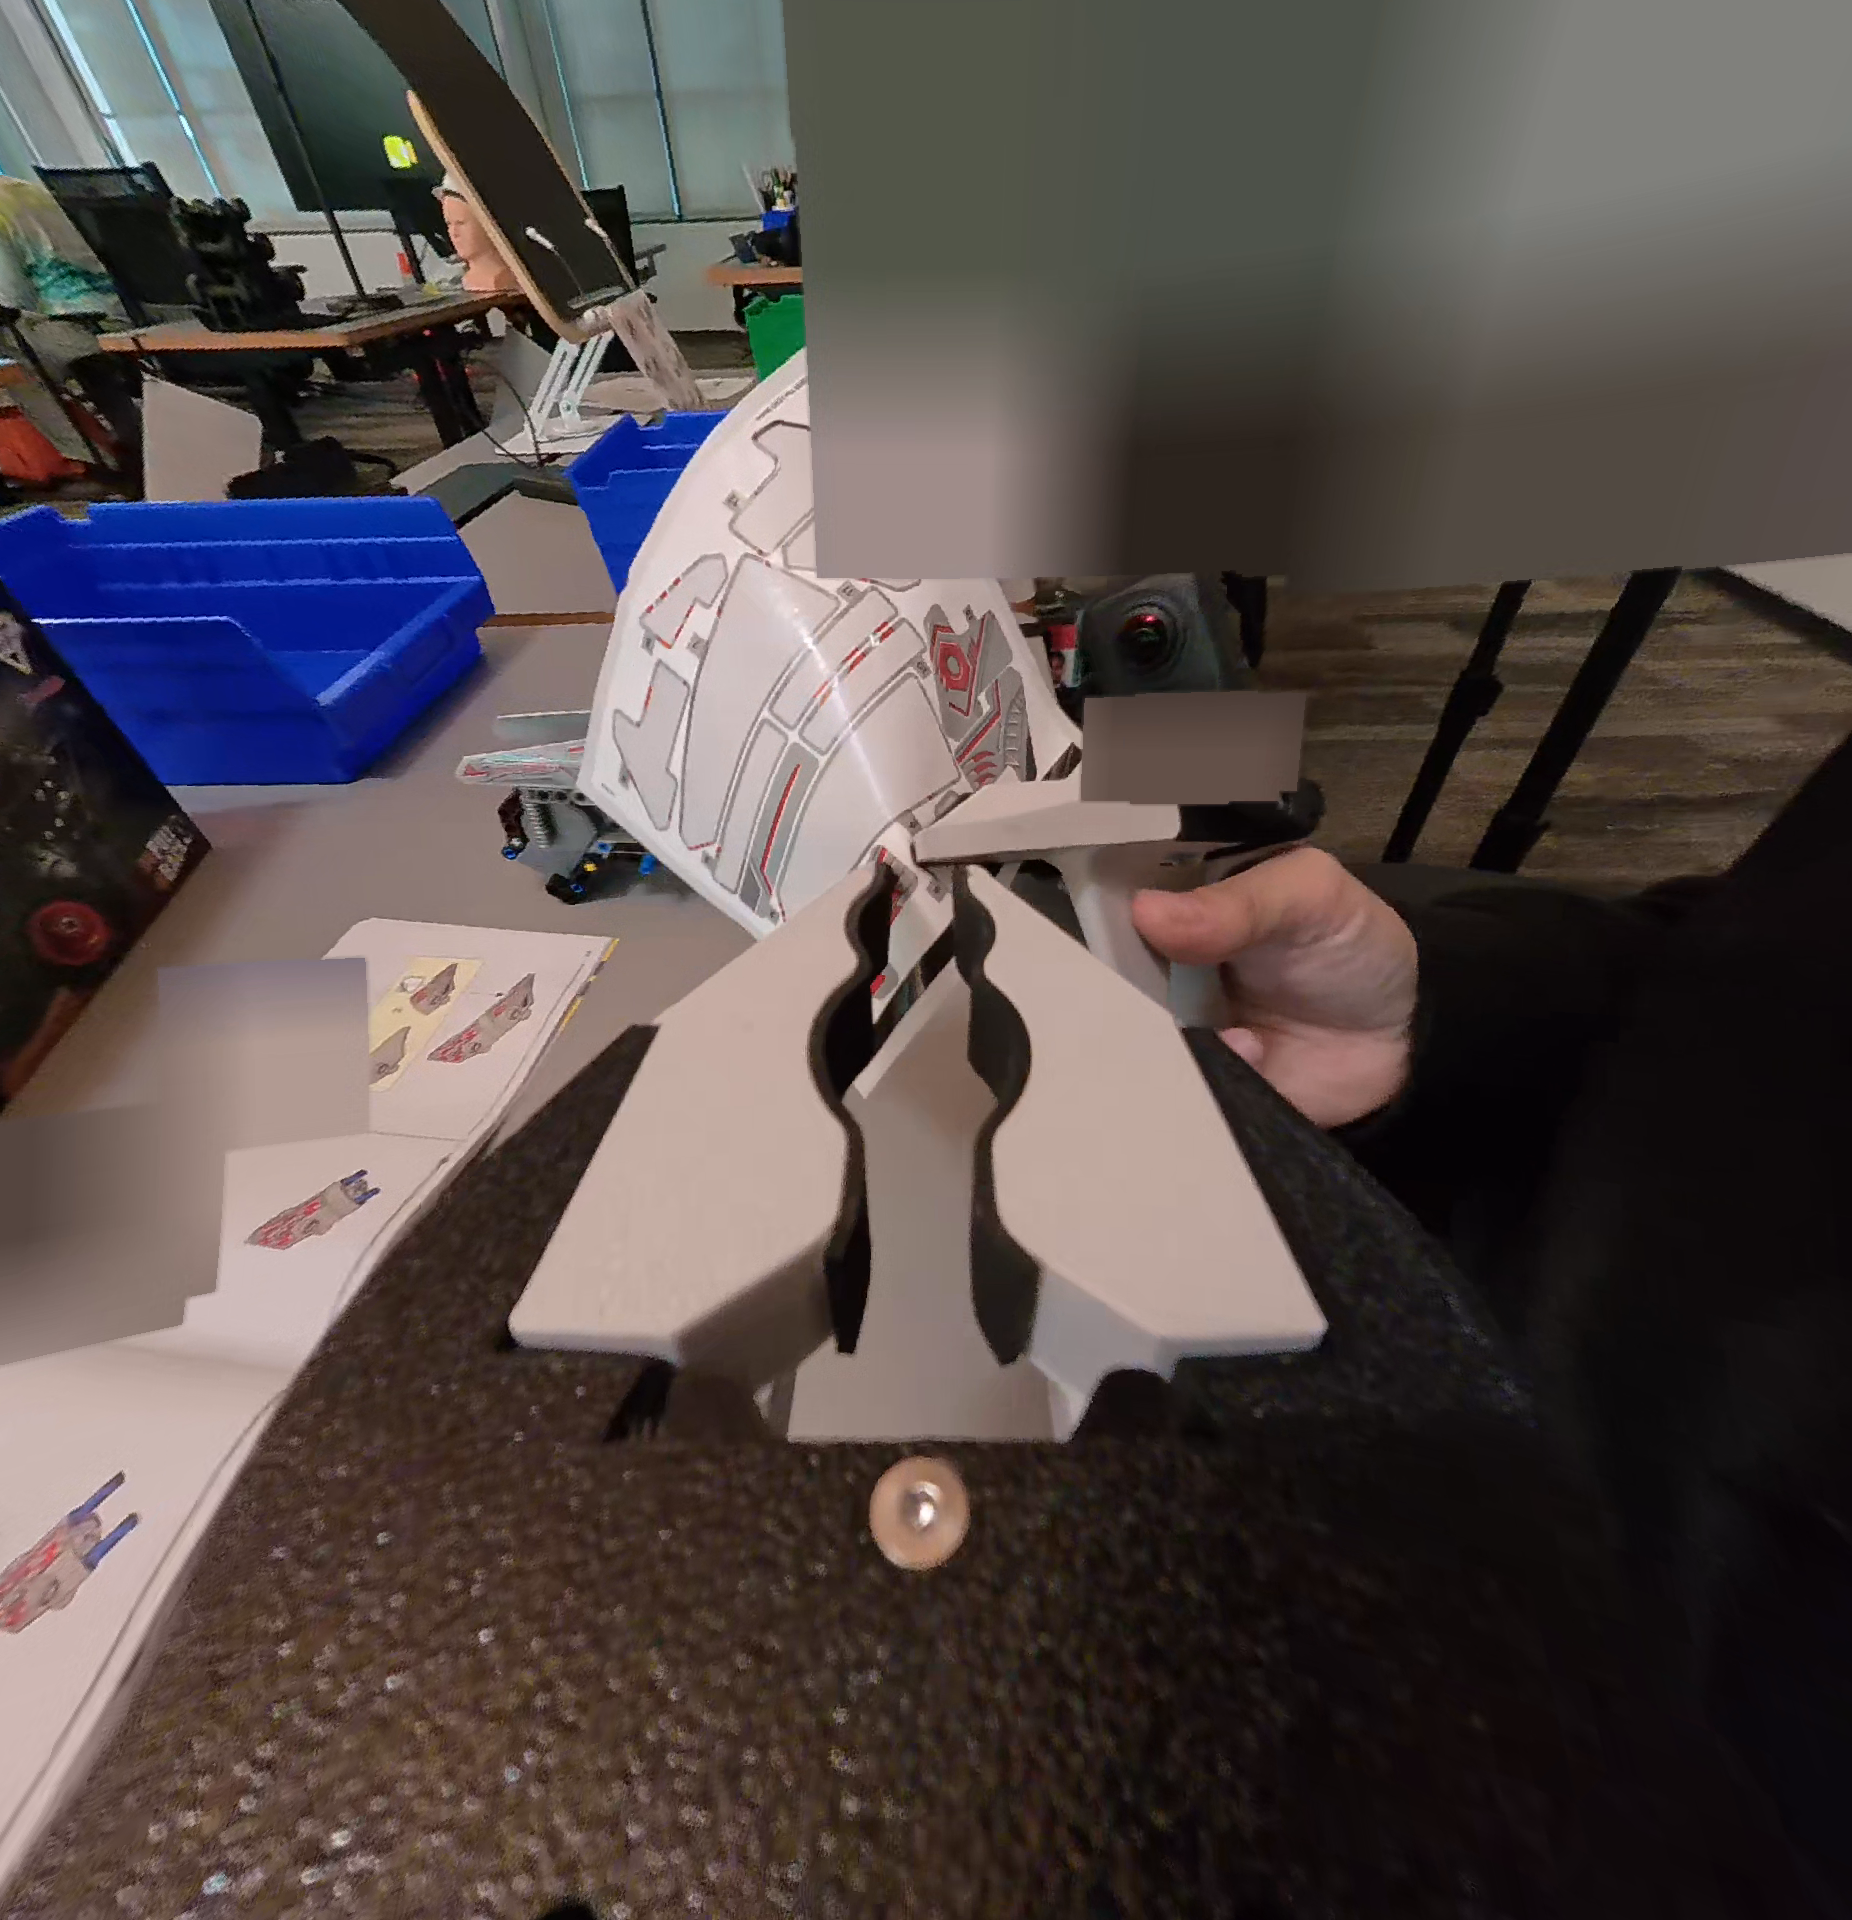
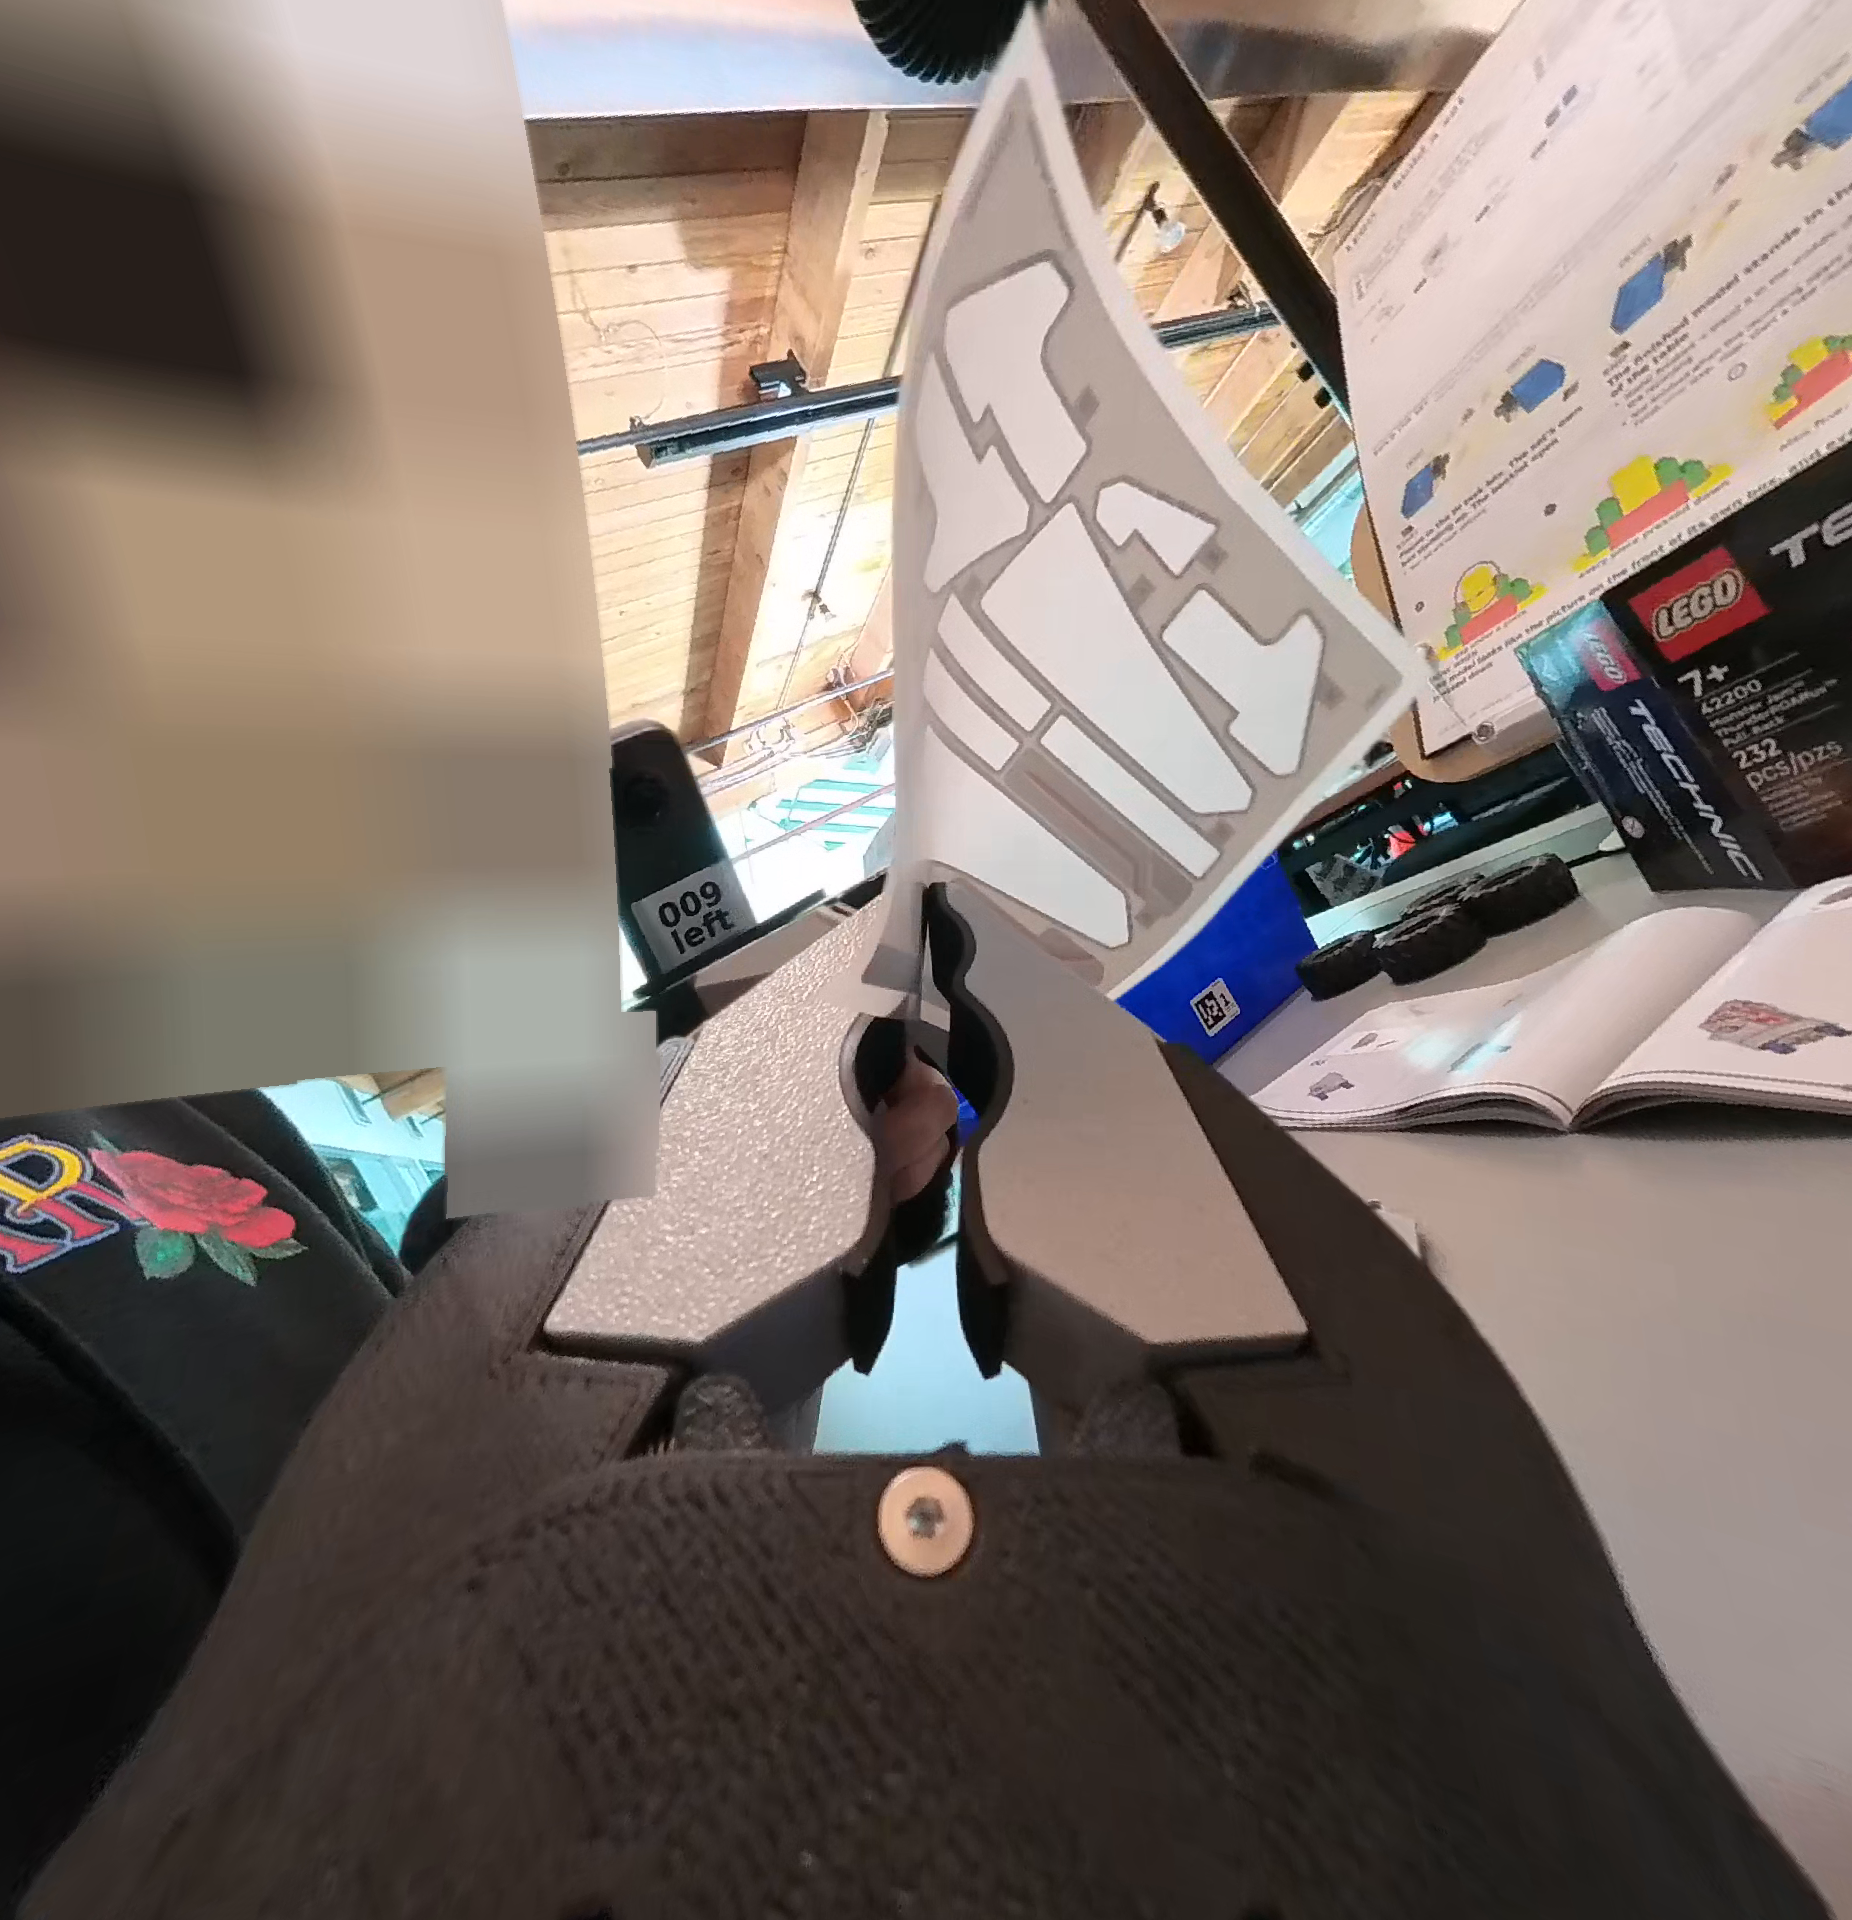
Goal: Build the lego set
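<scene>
A sticker sheet [image 1: 776, 707] with grey and red shapes is held up in the air above the table. My right gripper [image 2: 922, 914] is shut on its lower corner; the back of the sheet [image 2: 1088, 623] rises from its tips. In the left wrist view the right gripper [image 1: 932, 844] comes in from the right, held by a hand [image 1: 1275, 977]. My left gripper [image 1: 920, 894] sits just below that corner, its jaws a little apart with the sheet's edge between them. A part-built grey Lego model [image 1: 569, 821] stands on the table behind the sheet.
An open instruction booklet [image 1: 465, 1018] lies on the grey table and also shows in the right wrist view [image 2: 1628, 1029]. Blue bins [image 1: 257, 644] stand at the back, and a dark Lego box [image 1: 49, 831] at the left. Black tyres [image 2: 1441, 925] lie by the box [image 2: 1784, 675]. The tips of both grippers are at nearly the same place. From either gripper's tips it is about 25 cm to the part-built grey Lego model [image 1: 569, 821].
</scene>
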`<control>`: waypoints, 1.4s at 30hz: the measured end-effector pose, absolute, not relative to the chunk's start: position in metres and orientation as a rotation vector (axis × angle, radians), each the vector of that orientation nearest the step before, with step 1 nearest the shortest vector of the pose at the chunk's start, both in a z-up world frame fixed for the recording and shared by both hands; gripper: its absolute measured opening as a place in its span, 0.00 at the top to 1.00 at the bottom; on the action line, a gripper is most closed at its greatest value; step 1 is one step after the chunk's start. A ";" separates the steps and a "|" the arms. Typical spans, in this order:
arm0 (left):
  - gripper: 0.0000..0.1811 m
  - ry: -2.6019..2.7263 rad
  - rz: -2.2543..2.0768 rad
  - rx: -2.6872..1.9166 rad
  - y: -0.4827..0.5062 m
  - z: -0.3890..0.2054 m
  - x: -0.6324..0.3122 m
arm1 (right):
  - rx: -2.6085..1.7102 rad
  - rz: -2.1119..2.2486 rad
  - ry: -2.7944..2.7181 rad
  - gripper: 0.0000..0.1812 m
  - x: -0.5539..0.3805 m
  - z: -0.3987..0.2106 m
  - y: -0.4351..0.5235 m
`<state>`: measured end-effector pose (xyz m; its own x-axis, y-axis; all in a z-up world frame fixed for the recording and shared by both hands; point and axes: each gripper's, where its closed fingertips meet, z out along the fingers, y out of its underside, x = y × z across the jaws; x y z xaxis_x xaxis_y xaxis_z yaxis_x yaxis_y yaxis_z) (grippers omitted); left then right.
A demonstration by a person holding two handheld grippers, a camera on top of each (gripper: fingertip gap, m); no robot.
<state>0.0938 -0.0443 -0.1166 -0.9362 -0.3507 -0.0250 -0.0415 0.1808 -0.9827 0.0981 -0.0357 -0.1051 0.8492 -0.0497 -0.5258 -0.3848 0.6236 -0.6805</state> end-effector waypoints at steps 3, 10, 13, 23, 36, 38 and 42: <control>0.96 2.229 -1.908 -0.408 -0.045 -0.116 0.091 | -0.905 0.168 0.493 1.00 0.095 -0.104 -0.036; 0.98 2.278 -2.040 -0.444 -0.044 -0.115 0.086 | -0.970 0.087 0.391 1.00 0.088 -0.105 -0.035; 0.99 2.296 -2.060 -0.429 -0.044 -0.114 0.083 | -0.975 0.081 0.352 1.00 0.084 -0.103 -0.035; 1.00 2.351 -2.208 -0.438 -0.042 -0.111 0.074 | -0.990 0.087 0.283 1.00 0.075 -0.101 -0.033; 0.99 2.371 -2.222 -0.453 -0.039 -0.111 0.074 | -1.009 0.077 0.273 1.00 0.073 -0.102 -0.031; 0.99 2.370 -2.230 -0.455 -0.038 -0.110 0.074 | -1.010 0.077 0.273 1.00 0.073 -0.101 -0.031; 1.00 2.355 -2.244 -0.471 -0.036 -0.108 0.075 | -1.011 0.077 0.282 1.00 0.075 -0.103 -0.032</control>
<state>0.0754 -0.0357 -0.1081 -0.9487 -0.1052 0.2982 -0.3029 0.0321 -0.9525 0.0749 -0.0321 -0.1026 0.9611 -0.0659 -0.2682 -0.1937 0.5316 -0.8246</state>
